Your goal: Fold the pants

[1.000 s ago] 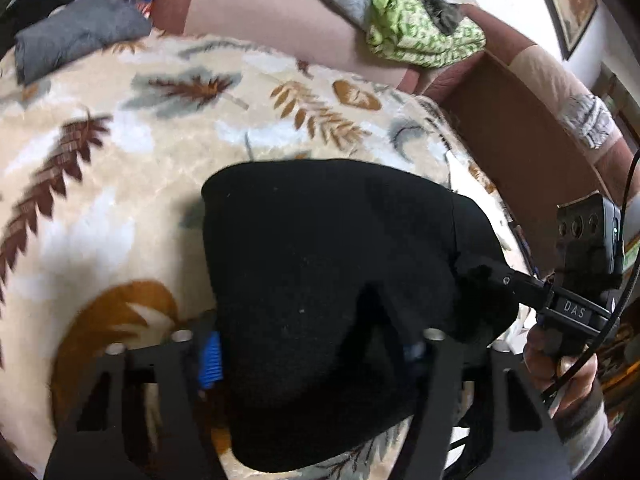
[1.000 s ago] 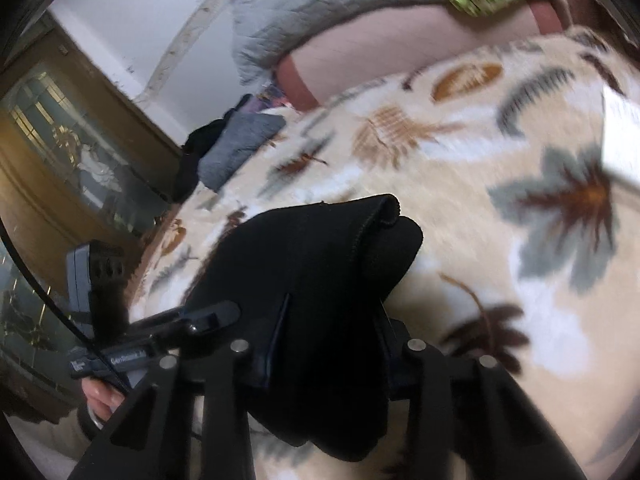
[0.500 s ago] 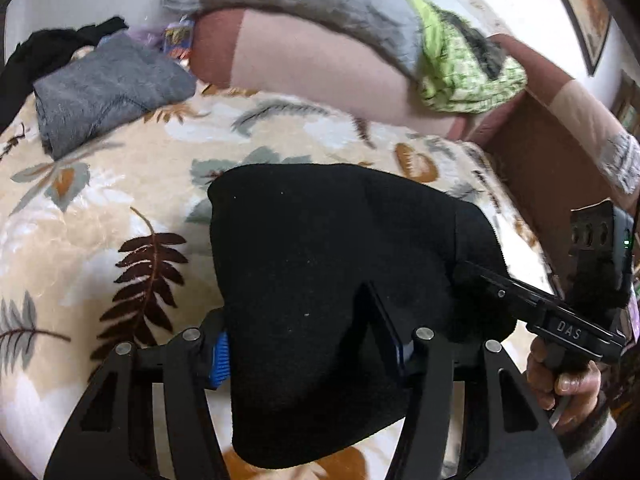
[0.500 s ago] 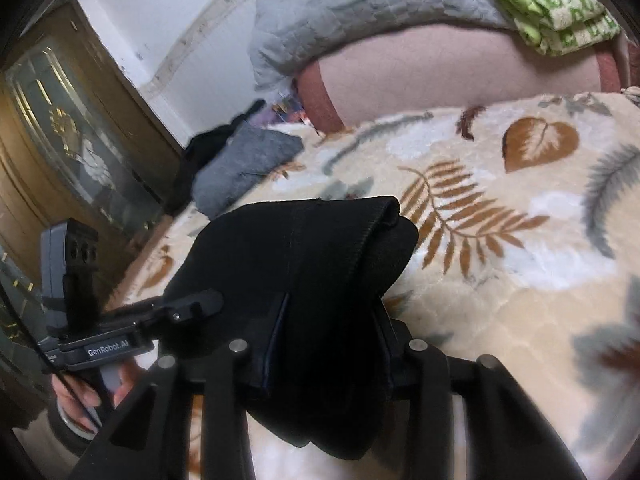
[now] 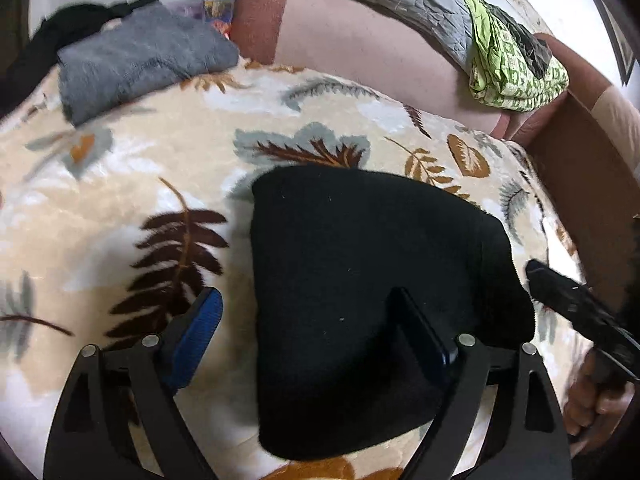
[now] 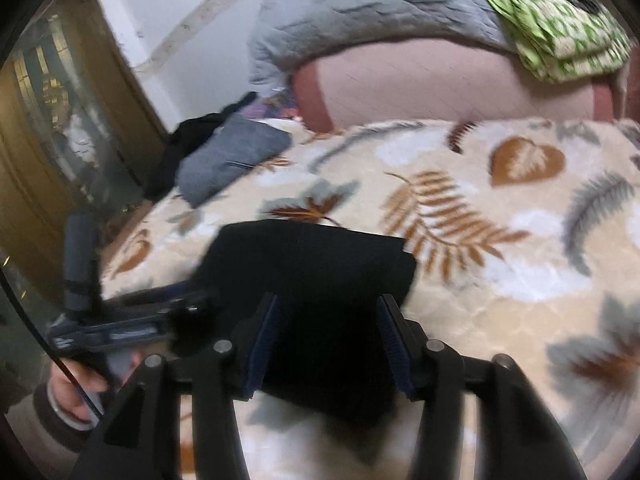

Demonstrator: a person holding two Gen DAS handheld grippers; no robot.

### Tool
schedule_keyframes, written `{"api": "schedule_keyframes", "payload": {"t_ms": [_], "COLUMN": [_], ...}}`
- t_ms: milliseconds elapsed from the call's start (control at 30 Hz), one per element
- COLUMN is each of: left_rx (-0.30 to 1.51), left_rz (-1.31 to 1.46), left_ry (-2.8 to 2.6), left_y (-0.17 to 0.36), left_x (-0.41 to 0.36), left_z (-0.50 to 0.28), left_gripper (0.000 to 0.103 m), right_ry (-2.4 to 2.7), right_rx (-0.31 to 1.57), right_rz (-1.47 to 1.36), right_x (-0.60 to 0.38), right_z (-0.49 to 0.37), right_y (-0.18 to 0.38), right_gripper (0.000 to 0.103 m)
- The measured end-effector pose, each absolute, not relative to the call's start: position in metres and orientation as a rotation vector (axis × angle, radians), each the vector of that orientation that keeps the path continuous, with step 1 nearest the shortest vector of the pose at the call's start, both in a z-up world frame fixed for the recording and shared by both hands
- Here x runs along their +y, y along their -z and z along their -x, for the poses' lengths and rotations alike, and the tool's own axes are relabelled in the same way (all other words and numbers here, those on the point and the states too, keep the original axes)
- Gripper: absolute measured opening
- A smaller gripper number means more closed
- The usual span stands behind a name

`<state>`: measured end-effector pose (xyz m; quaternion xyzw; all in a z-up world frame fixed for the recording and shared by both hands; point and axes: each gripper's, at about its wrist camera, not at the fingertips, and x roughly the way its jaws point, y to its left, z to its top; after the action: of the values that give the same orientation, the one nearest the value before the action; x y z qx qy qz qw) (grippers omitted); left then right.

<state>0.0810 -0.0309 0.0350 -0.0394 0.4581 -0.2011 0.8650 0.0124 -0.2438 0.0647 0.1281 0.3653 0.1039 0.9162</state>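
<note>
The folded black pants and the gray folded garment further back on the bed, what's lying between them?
Nothing but bare leaf-print blanket between the folded black pants and the gray folded garment. Both wrist views show that stretch.

The folded black pants (image 5: 360, 280) are lying on the leaf-patterned blanket (image 5: 120, 200) covering the bed, sitting as a compact bundle at the centre. The left gripper (image 5: 308, 320) is reaching in from 6 o'clock with its fingers spread wide: the blue-padded finger (image 5: 200, 332) is standing off the cloth's left edge, while the other is resting on top of the black fabric. At 4 o'clock the right gripper (image 5: 576, 312) is pointing at the bundle's right edge, a hand (image 5: 596, 396) gripping its handle. A grey folded garment (image 5: 136, 60) is sitting at 11 o'clock, and a green patterned cloth (image 5: 512, 68) is draping over the headboard at 1 o'clock.
</note>
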Motion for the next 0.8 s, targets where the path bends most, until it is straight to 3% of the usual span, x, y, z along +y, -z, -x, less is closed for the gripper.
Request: {"api": "schedule_keyframes", "payload": {"t_ms": [233, 300, 500, 800], "left_rx": [0.932, 0.93, 0.952, 0.889], "left_rz": [0.063, 0.044, 0.032, -0.008], "left_ry": [0.395, 0.387, 0.379, 0.346], "left_y": [-0.046, -0.043, -0.028, -0.047], "left_x": [-0.026, -0.029, -0.036, -0.034], "left_z": [-0.071, -0.068, -0.064, -0.043], "left_gripper": [0.089, 0.089, 0.089, 0.089], "right_ry": [-0.242, -0.203, -0.21, -0.148], "right_rx": [0.809, 0.842, 0.844, 0.768], "right_rz": [-0.166, -0.137, -0.172, -0.195], "right_x": [-0.206, -0.205, -0.211, -0.209], "right_z": [-0.014, -0.015, -0.012, 0.004], "right_y": [-0.051, -0.039, -0.036, -0.062], "right_gripper": [0.045, 0.039, 0.04, 0.044]}}
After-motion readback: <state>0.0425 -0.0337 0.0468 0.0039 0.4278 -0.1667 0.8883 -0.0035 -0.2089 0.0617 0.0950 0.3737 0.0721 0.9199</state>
